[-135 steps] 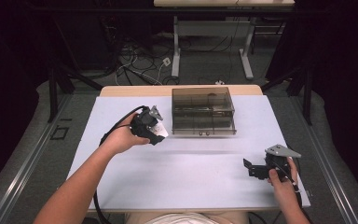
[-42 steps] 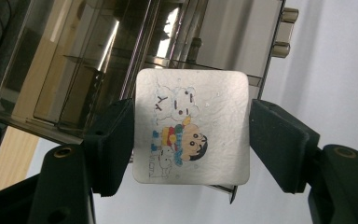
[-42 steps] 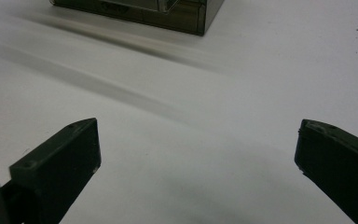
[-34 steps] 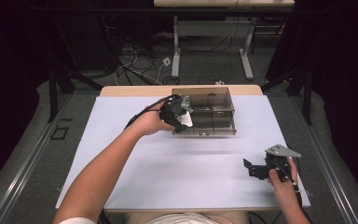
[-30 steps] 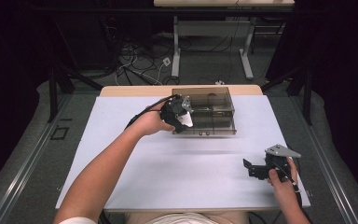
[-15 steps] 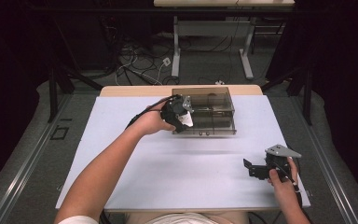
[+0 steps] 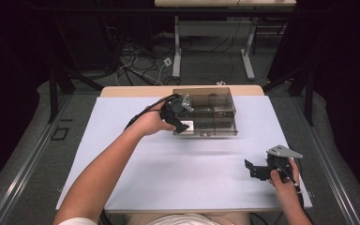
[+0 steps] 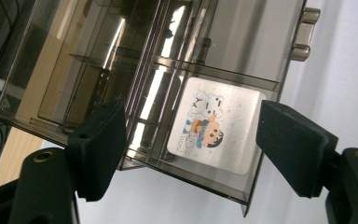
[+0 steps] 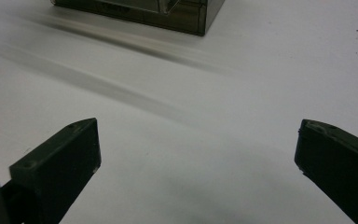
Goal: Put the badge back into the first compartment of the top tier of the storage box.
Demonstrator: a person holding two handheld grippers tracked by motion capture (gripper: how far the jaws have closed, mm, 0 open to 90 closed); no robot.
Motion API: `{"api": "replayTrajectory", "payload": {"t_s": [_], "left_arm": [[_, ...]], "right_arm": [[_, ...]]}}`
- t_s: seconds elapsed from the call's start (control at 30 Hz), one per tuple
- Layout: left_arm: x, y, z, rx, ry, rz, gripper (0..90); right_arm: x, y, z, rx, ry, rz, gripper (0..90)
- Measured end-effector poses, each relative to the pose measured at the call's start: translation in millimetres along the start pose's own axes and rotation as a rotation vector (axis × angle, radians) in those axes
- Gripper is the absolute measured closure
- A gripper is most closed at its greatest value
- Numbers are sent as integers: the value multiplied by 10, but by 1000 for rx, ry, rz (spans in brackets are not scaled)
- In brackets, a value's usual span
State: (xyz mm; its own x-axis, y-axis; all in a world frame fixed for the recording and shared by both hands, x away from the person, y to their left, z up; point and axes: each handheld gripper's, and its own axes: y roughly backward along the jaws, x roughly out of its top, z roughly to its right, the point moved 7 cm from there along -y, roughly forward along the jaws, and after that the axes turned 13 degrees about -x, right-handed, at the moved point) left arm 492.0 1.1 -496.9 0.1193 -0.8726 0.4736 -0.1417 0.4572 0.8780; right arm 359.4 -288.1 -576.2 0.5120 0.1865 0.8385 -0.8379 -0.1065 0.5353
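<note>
Two grippers here: left gripper sits at the smoky clear drawer box, fingers wide around the corner holding a cartoon coaster. Right gripper rests near the white surface edge, fingers wide, empty.

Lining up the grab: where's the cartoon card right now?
The card lies inside the smoky box, at its near-left corner, between the open left gripper jaws.

A dark room: grey carpeted floor, tangled cables far left, a white-legged desk frame far behind.
</note>
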Motion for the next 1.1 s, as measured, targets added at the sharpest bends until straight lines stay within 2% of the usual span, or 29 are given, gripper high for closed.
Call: {"api": "replayTrajectory", "payload": {"t_s": [0.2, 0.43, 0.57, 0.7, 0.93, 1.1], "left_arm": [[-11, 54, 10, 0, 71, 23, 202], [-31, 97, -13, -1, 177, 85, 163], [-59, 97, -22, -6, 217, 106, 155], [-65, 117, -37, 9, 254, 131, 114], [-65, 185, -24, 13, 320, 207, 44], [-111, 230, -18, 43, 357, 243, 10]], "right_arm": [[-2, 0, -3, 0, 7, 0, 0], [0, -2, -6, 3, 5, 1, 0], [-1, -9, -7, -1, 8, 5, 0], [-2, -6, -4, 3, 8, 2, 0], [-3, -6, -5, 3, 7, 1, 0], [-1, -6, -6, 3, 7, 3, 0]]}}
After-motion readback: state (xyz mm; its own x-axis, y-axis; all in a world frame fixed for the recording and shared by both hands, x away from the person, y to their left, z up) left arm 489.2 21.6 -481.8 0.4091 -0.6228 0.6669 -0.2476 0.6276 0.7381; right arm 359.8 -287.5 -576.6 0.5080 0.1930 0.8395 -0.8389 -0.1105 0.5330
